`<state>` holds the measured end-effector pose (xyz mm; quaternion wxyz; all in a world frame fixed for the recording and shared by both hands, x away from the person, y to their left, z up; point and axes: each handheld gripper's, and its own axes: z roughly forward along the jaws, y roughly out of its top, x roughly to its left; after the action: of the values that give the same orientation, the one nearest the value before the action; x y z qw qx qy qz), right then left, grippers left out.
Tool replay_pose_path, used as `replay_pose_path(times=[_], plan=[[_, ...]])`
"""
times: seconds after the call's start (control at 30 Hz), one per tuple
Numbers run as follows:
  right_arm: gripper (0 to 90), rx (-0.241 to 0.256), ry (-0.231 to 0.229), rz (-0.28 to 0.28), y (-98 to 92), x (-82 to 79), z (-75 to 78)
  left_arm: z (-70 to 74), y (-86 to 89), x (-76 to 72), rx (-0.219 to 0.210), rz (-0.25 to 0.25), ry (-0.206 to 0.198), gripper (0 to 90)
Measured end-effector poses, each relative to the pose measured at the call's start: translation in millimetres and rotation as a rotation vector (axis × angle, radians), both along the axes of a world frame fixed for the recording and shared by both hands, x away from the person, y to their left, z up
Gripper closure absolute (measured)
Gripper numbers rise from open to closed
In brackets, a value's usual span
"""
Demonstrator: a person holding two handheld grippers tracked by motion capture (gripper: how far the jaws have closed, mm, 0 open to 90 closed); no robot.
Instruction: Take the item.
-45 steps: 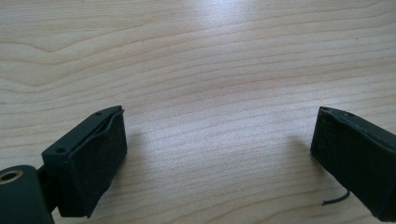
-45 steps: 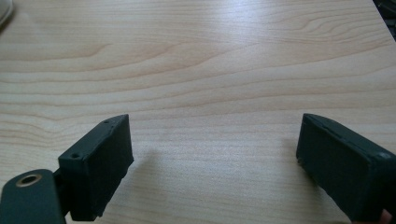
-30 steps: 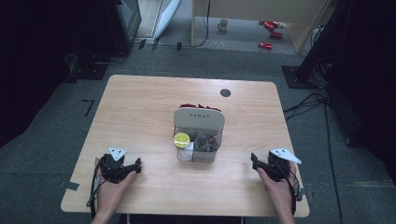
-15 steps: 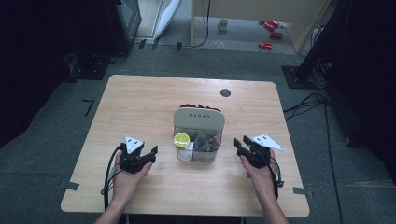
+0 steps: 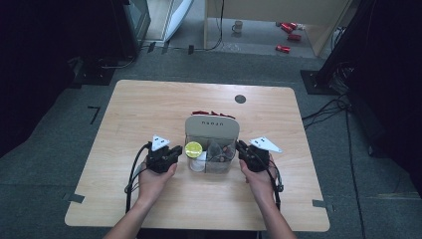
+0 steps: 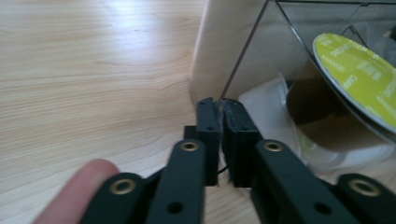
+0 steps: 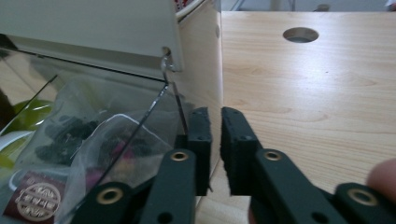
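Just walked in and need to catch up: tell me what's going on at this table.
A person holds a gripper in each hand, one on either side of a clear box mid-table. The left gripper has its jaws pressed together at the box's left wall; the right gripper, nearly shut, straddles the right wall's edge. Inside are a yellow-lidded cup and tea bags.

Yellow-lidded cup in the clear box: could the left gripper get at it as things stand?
Probably not directly. The left gripper sits shut against the outside of the clear box, whose wall stands between it and the yellow-lidded cup; it would likely have to come over the top.
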<state>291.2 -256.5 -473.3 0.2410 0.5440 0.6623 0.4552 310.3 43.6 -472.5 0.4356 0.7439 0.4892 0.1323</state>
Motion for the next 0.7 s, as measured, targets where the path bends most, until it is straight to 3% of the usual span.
replay_pose_path(times=[0.03,0.1,0.2,0.47,0.7], plan=[[90.0,0.006,-0.014,-0.012,3.0,0.4,-0.8,-0.6,-2.0,4.0,-0.020,-0.028,0.001,90.0],[90.0,0.003,-0.019,-0.015,5.4,-0.1,-1.2,-0.6,-3.6,6.0,-0.003,-0.029,-0.014,90.0],[90.0,0.017,-0.016,0.001,6.2,-0.5,-1.5,-1.0,2.5,9.7,-0.020,-0.049,-0.002,90.0],[90.0,0.013,-0.027,0.011,14.0,-5.9,-1.8,-0.2,11.0,5.6,0.011,-0.069,-0.023,90.0],[90.0,0.018,-0.055,0.023,28.3,-27.2,1.3,-2.0,26.1,8.7,0.011,-0.103,-0.046,90.0]])
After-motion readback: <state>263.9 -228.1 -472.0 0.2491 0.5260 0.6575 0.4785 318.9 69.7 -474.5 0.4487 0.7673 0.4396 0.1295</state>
